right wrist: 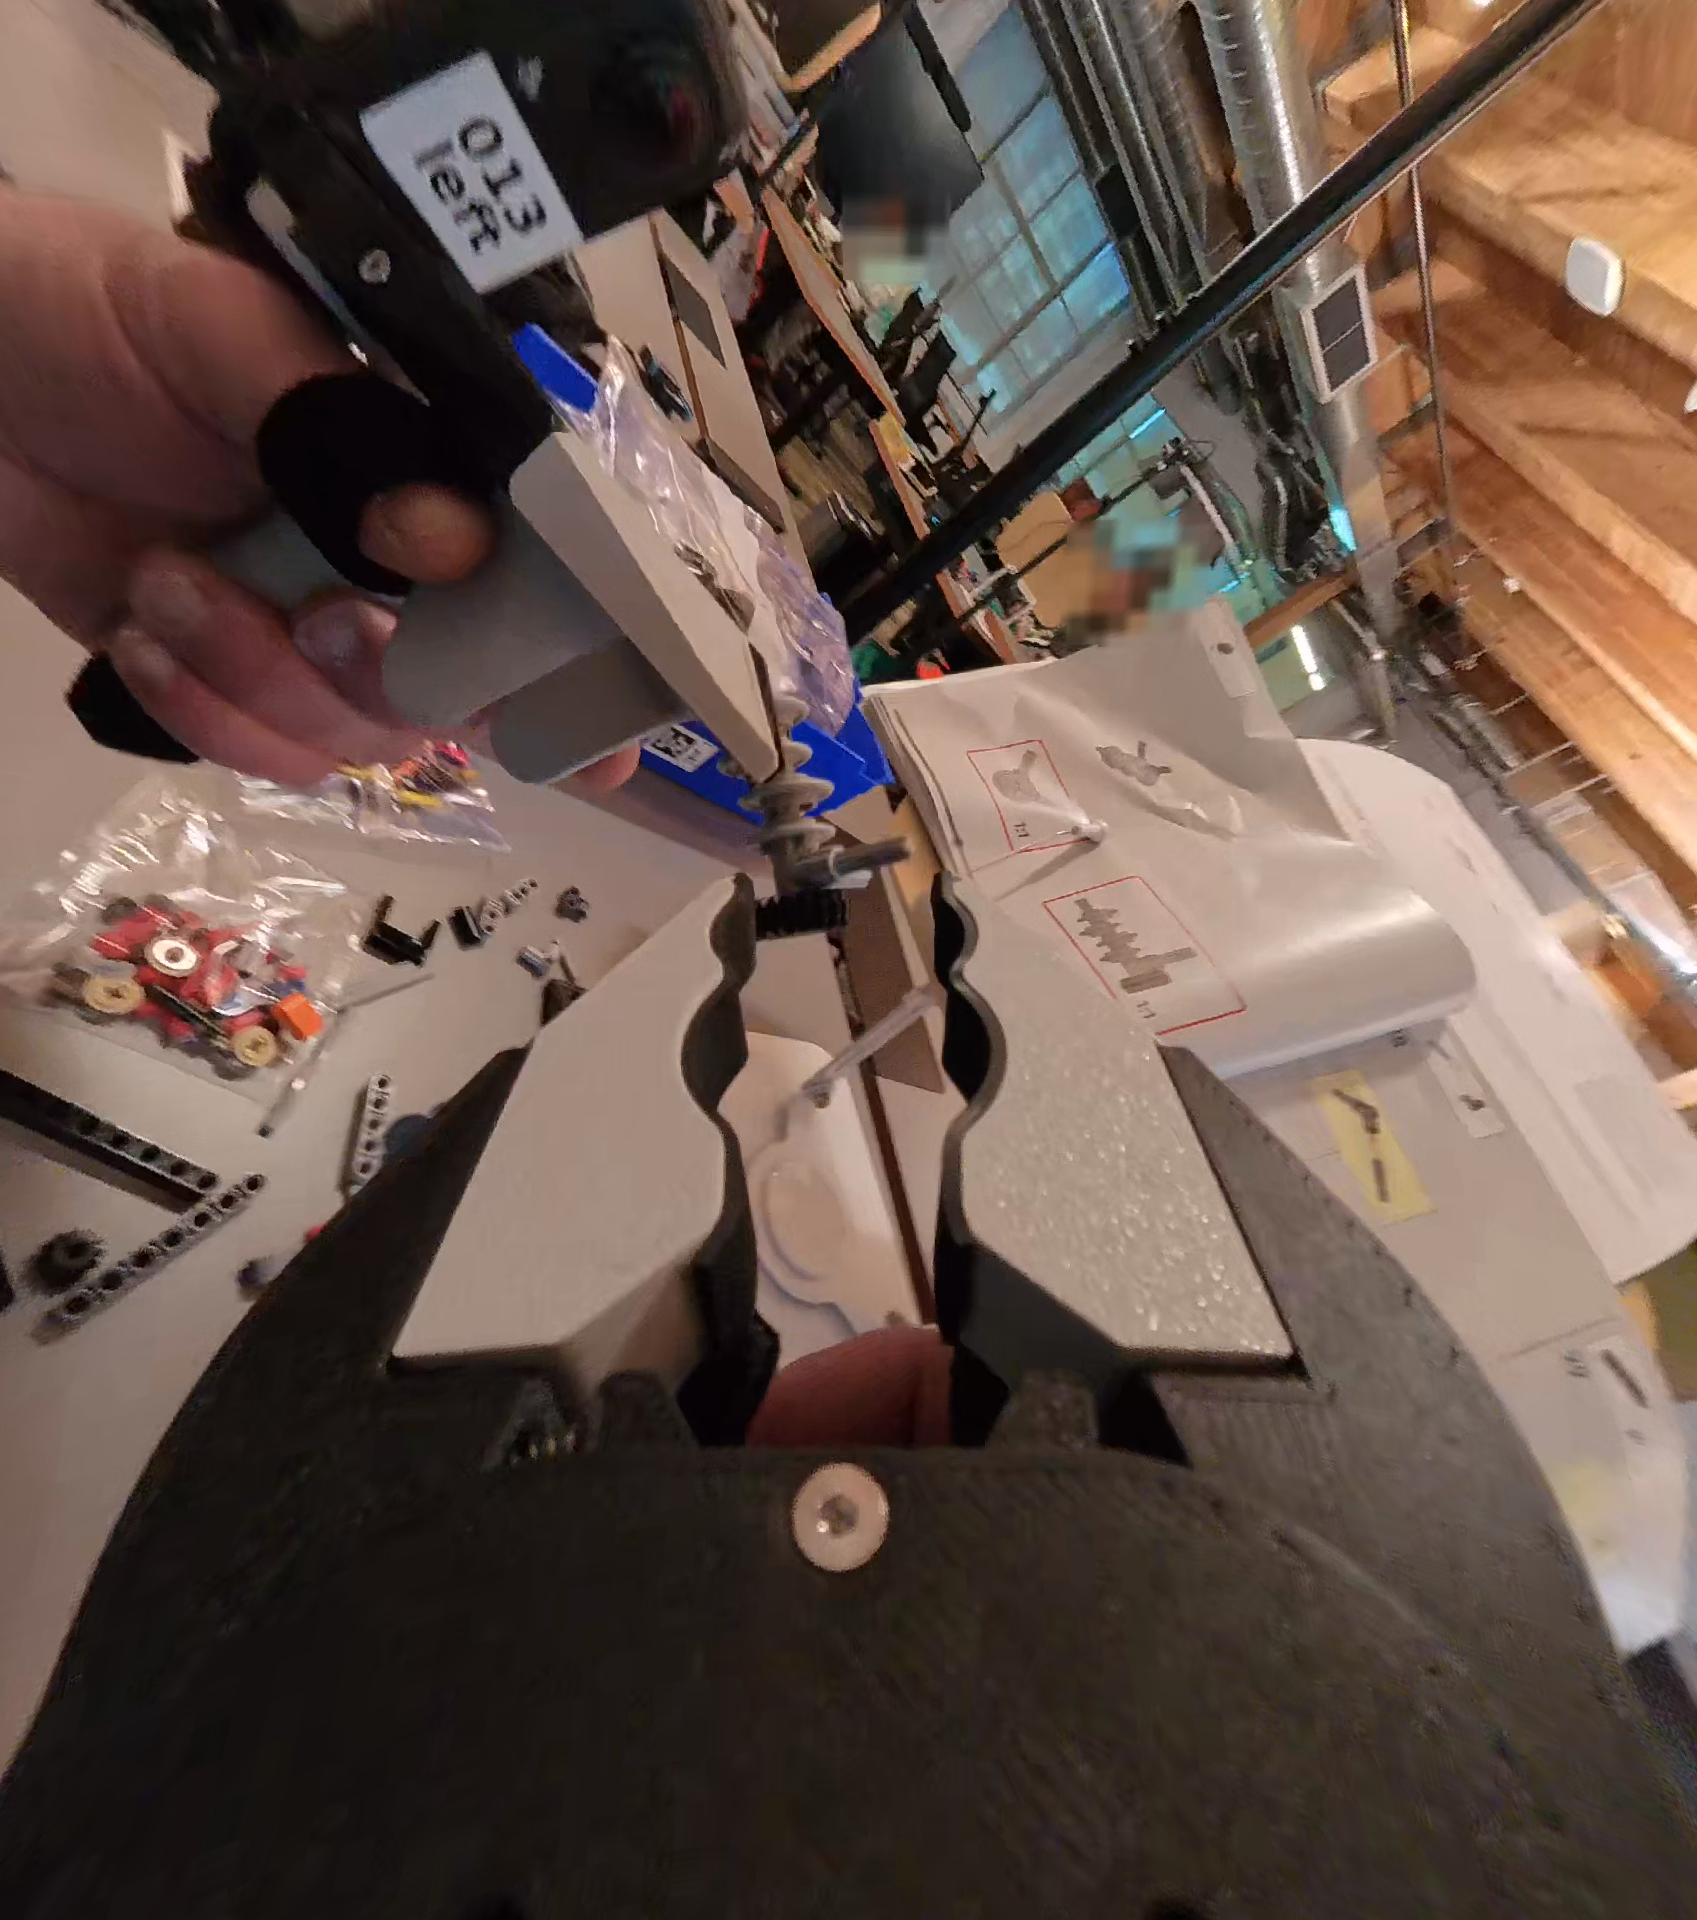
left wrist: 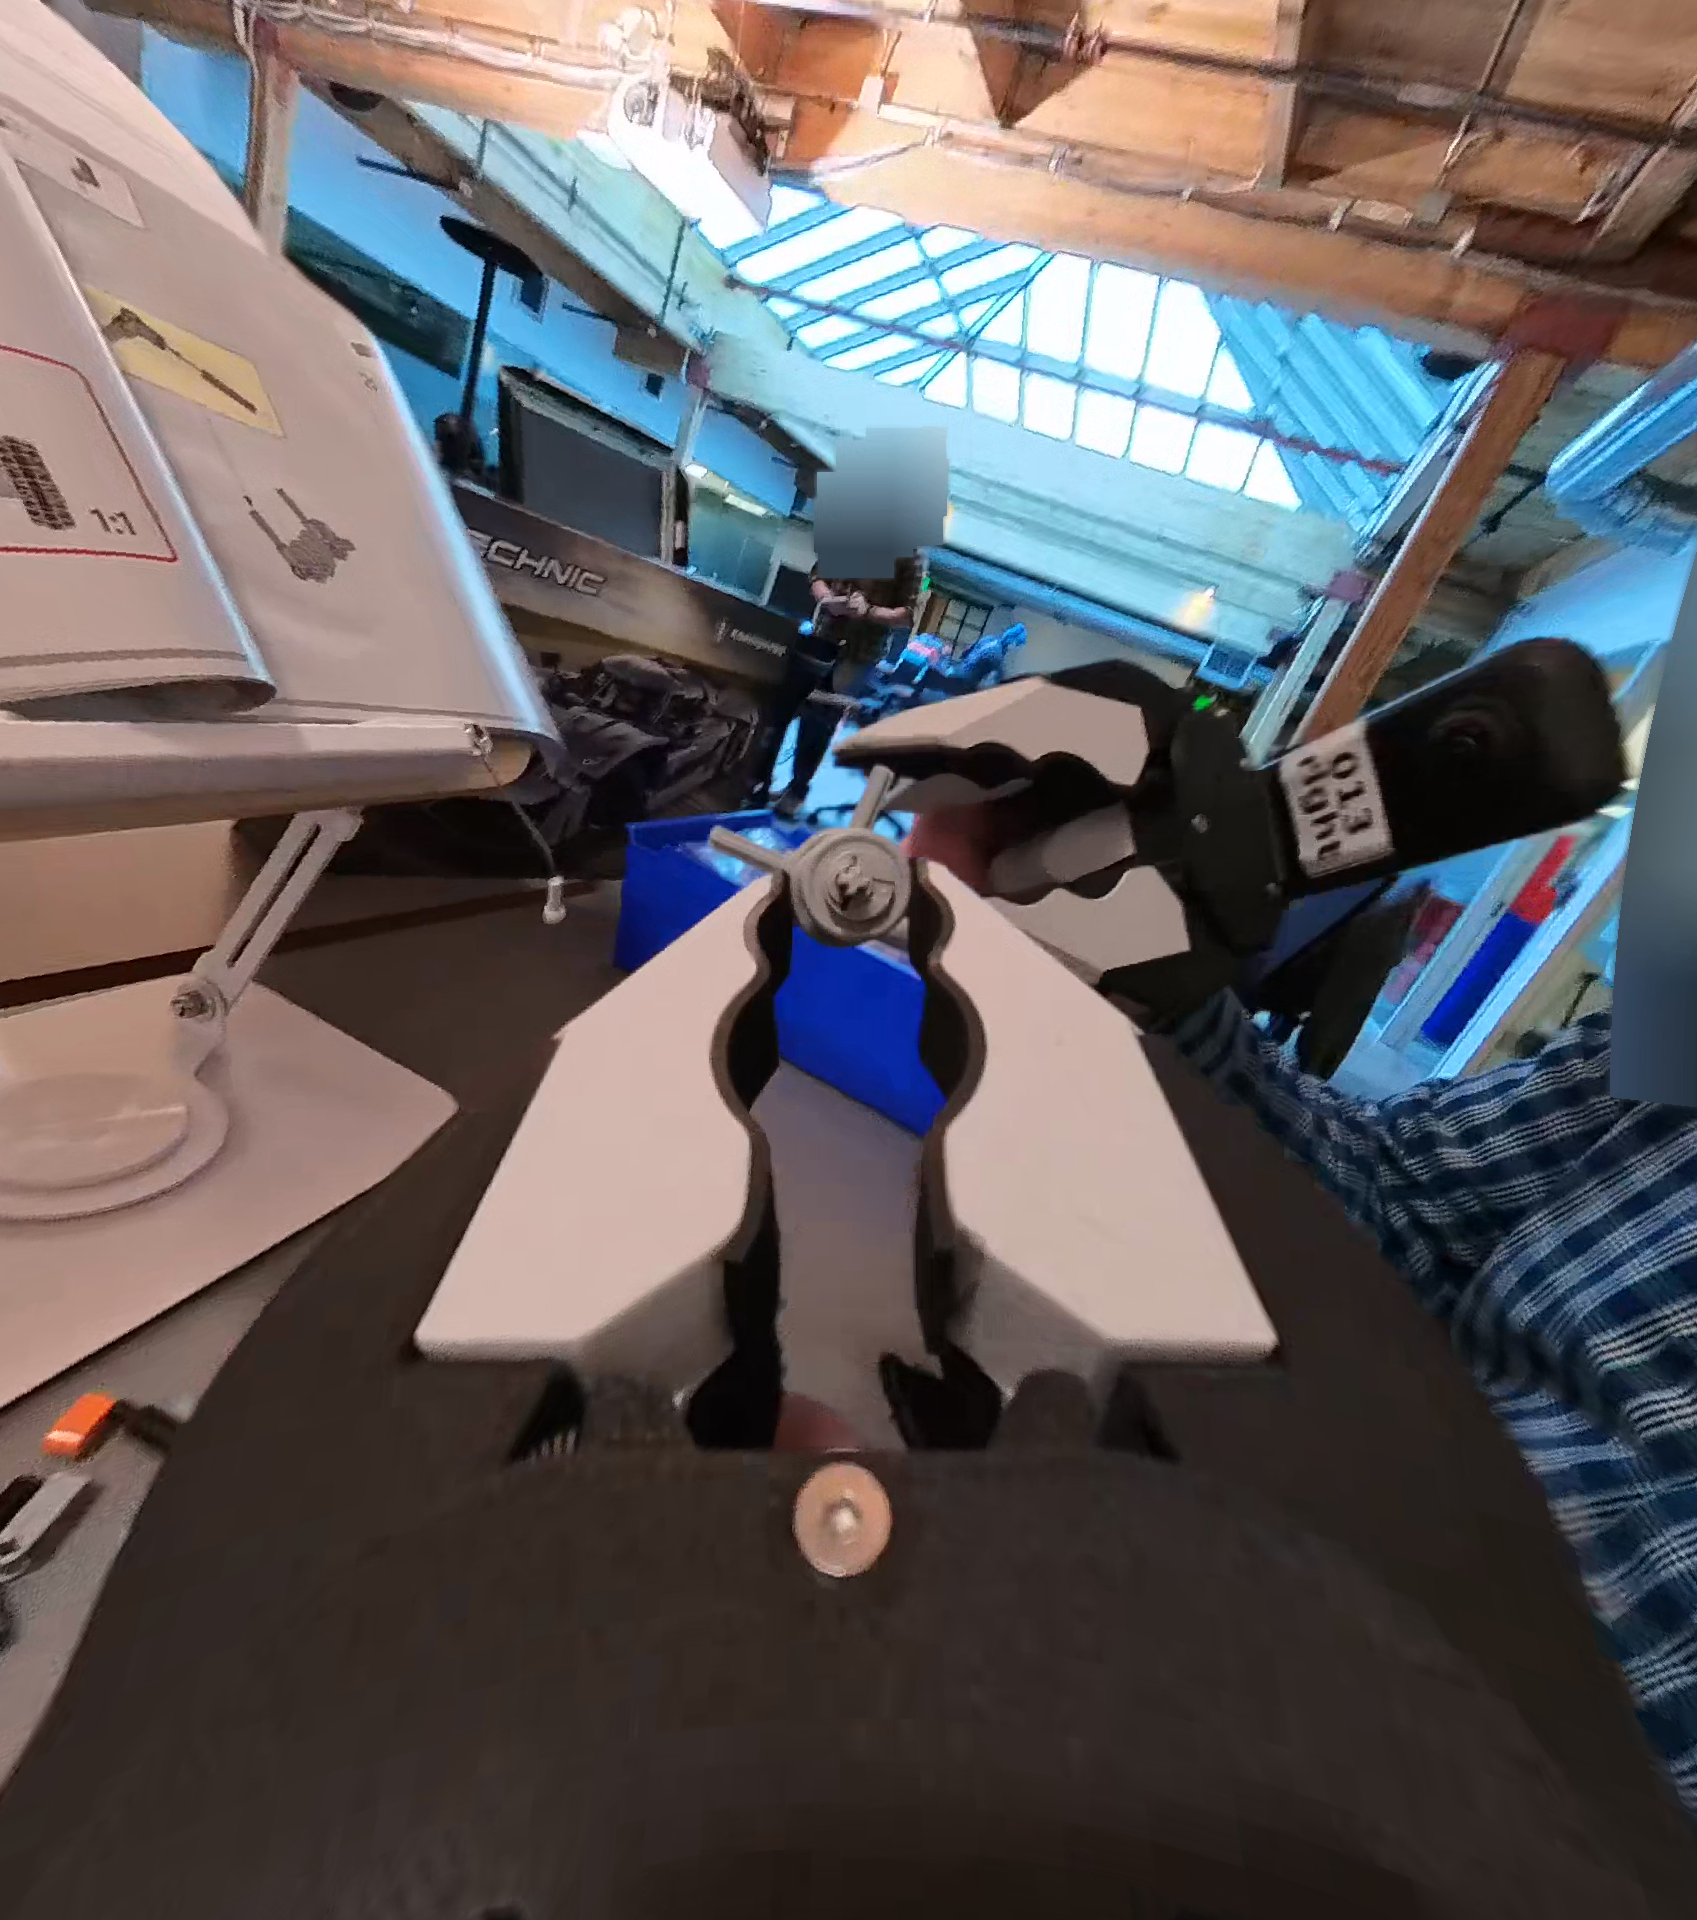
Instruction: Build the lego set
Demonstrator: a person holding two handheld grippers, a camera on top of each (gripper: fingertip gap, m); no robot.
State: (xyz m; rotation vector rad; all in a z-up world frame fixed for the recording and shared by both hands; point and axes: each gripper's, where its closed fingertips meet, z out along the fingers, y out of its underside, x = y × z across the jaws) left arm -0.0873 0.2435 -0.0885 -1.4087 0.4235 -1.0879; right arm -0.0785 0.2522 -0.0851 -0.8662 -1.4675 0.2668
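Axle (left wrist: 849, 883) with grey bushes sits clamped in my left gripper (left wrist: 844, 894); my right gripper (right wrist: 839, 914), fingers apart, is beside its black gear (right wrist: 802, 916).

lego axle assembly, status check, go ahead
Left gripper shut on grey axle assembly, held up off the table. Right gripper open, tips at its black gear. Nothing in the way.

Left wrist view: riding low on the left hand-held gripper (left wrist: 842, 894), tilted up past the instruction booklet (left wrist: 96, 436) toward the ceiling. Right wrist view: rolled sideways on the right hand-held gripper (right wrist: 839, 914), close in, facing the booklet (right wrist: 1187, 883). Shared: booklet, blue bin (left wrist: 854, 997) beside it, grey axle piece (left wrist: 849, 883) in front.
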